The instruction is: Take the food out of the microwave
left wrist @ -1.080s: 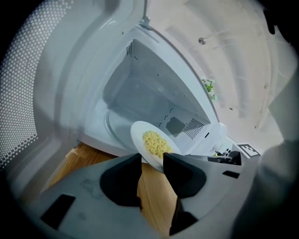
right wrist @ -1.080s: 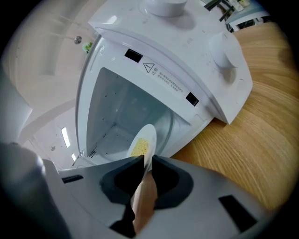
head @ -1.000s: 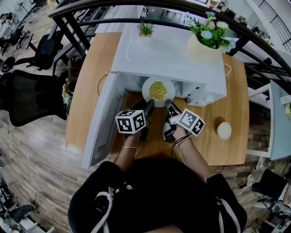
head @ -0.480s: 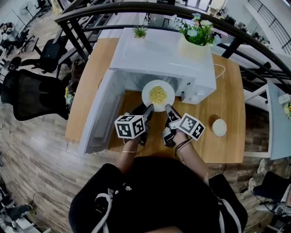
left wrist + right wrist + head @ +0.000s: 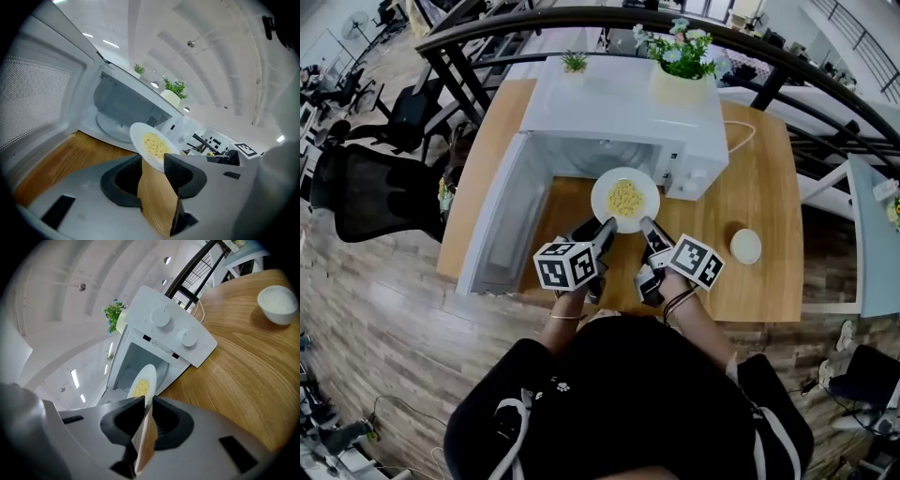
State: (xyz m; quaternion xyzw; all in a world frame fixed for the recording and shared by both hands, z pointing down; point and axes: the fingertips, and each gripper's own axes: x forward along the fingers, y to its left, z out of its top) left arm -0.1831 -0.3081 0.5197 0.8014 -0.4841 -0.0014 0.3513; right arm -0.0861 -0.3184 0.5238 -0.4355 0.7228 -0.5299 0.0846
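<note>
A white plate with yellow food on it hangs over the wooden table, just outside the open white microwave. My left gripper is shut on the plate's near left rim. My right gripper is shut on its near right rim. In the left gripper view the plate sits tilted between the dark pads of the left gripper, with the empty microwave cavity behind it. In the right gripper view the plate is seen edge-on in the right gripper.
The microwave door stands wide open to the left. A small plant and a flower pot stand on the microwave. A white bowl sits on the table to the right. Black office chairs stand at the left.
Both grippers have drawn back towards me with the plate. It was at the microwave's mouth and now hangs outside it over the table.
</note>
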